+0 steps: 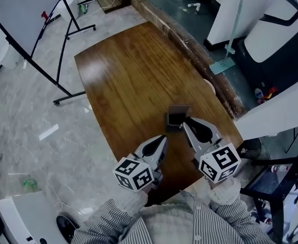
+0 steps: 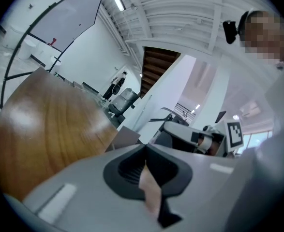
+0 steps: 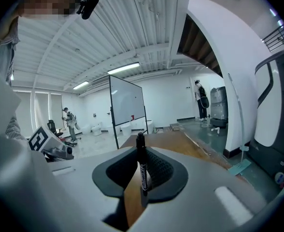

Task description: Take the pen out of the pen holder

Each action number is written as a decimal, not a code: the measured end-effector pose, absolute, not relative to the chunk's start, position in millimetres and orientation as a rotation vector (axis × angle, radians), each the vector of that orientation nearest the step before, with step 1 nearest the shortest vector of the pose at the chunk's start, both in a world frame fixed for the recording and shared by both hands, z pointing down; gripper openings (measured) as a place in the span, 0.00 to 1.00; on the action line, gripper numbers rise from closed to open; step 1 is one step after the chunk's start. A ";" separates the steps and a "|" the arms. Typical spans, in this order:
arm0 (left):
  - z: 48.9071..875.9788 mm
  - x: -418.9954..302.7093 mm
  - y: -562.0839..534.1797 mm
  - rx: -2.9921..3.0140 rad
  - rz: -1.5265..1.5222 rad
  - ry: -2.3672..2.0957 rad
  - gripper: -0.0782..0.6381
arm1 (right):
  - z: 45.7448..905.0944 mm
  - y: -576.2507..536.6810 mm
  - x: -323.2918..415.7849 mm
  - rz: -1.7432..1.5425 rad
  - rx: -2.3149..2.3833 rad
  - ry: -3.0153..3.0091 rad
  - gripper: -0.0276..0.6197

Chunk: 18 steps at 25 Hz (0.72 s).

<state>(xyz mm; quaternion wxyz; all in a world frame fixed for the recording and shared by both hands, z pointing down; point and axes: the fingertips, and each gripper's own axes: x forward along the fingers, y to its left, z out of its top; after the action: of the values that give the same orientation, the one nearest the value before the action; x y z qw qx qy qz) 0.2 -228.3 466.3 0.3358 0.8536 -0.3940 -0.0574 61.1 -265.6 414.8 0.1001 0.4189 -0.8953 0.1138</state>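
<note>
The right gripper (image 3: 141,153) had its fingers (image 3: 165,170) pinched on the pen (image 3: 141,164), long axis upright, above the counter (image 1: 128,80) just beside the pen holder (image 1: 178,117); the left gripper (image 2: 145,151), closed and empty, hung farther off

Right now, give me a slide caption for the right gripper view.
Right gripper shut on an upright black pen, wooden table and whiteboard beyond.
</note>
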 end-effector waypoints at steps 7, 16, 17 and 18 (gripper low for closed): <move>444.4 6.5 -207.8 2.309 -0.093 -1.001 0.12 | 397.9 -228.4 74.0 0.380 1.258 -2.702 0.12; 434.4 10.5 -203.2 2.369 -0.035 -0.974 0.12 | 407.7 -198.5 91.7 0.542 1.315 -2.712 0.12; 434.4 12.2 -203.1 2.373 -0.032 -0.970 0.12 | 410.7 -195.4 93.5 0.563 1.323 -2.715 0.12; 434.7 13.8 -202.6 2.377 -0.026 -0.964 0.12 | 413.7 -192.4 94.8 0.581 1.331 -2.714 0.12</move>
<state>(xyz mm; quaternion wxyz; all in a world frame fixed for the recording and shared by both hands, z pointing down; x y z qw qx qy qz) 13.8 -202.6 434.7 0.2841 0.8884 -0.3604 -0.0096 94.8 -192.4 413.7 0.0316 0.4322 -0.8813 0.1885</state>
